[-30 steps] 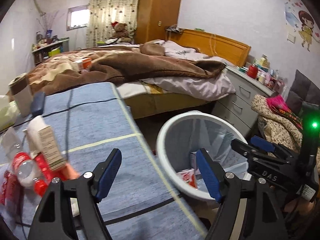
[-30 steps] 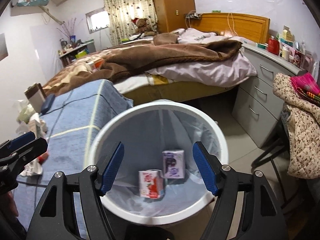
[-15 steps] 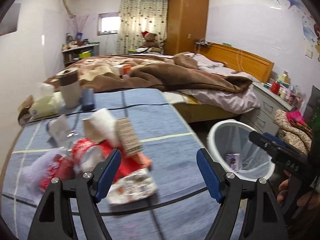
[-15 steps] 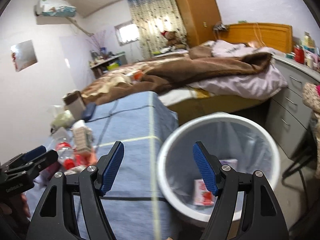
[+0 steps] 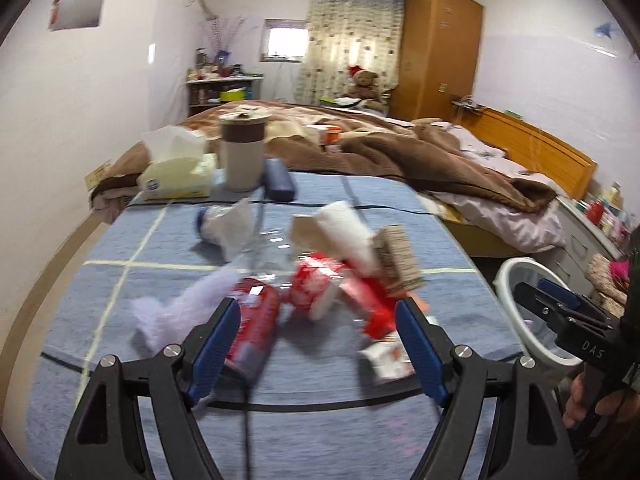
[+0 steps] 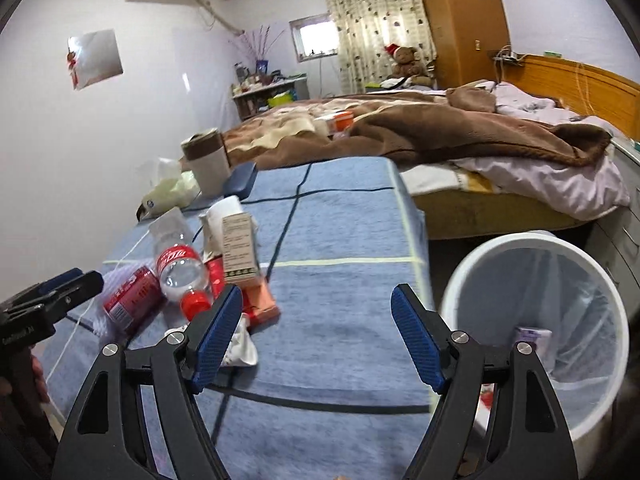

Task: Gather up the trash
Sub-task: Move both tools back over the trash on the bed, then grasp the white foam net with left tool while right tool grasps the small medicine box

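Two claws stand open and empty, the left claw (image 5: 318, 344) over the trash pile and the right claw (image 6: 316, 336) over bare blue cloth of the worktop (image 6: 340, 236); the right's jaws have just been opening. Both sit between pile and wastebasket (image 6: 496, 248), apparently staged for pick-and-drop. The red can (image 6: 130, 296) and plastic bottle (image 6: 180, 270) lie flat, the bottle's cap toward the right claw, the can's long axis slanting toward the left claw.

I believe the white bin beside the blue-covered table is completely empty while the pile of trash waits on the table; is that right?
Not quite: the white bin is not empty. The right wrist view shows a small purple packet inside it, against the liner. The rest holds: the pile of trash waits on the blue-covered table beside the bin.
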A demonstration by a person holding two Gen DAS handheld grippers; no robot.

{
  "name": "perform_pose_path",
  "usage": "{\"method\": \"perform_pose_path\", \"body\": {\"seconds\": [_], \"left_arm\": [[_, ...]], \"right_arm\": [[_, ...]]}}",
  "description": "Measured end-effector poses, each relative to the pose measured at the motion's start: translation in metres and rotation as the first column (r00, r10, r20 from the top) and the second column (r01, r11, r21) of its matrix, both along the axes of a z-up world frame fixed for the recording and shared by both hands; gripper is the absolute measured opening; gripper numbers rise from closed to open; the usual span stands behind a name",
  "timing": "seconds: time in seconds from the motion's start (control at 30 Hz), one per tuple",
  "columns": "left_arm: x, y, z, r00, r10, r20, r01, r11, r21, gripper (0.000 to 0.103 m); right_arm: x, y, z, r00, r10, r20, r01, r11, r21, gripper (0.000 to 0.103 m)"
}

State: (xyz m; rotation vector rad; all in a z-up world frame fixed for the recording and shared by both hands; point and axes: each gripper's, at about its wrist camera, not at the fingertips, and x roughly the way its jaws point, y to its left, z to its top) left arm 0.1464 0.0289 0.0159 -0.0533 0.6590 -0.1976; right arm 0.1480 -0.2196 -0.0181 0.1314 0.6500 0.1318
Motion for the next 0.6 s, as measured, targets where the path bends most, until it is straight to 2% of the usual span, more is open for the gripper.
{"method": "perform_pose_path", "body": {"seconds": [0.33,0.43,0.53,0.6], "left_arm": [[0.019,0.049,-0.015,0.994,0.092,-0.051,-0.090,0.995,0.041,0.082],[0.030,0.060,-0.023,0.991,0.104,-0.088,-0.100,0.994,0.047,0.082],[0.037,0.067,-0.027,0.990,0.111,-0.087,-0.105,0.992,0.069,0.082],[0.045,0.070,-0.032,0.989,0.104,-0.109,-0.095,0.992,0.082,0.081]], "right_arm": [[0.023,0.031,0.000,0.998,0.061,-0.009,-0.061,0.998,-0.034,0.076],[0.032,0.038,-0.001,0.997,0.077,-0.013,-0.078,0.996,-0.040,0.072],[0.042,0.047,-0.003,0.996,0.090,-0.023,-0.091,0.994,-0.059,0.069],[0.047,0.049,-0.005,0.994,0.099,-0.040,-0.101,0.994,-0.049,0.062]]}}
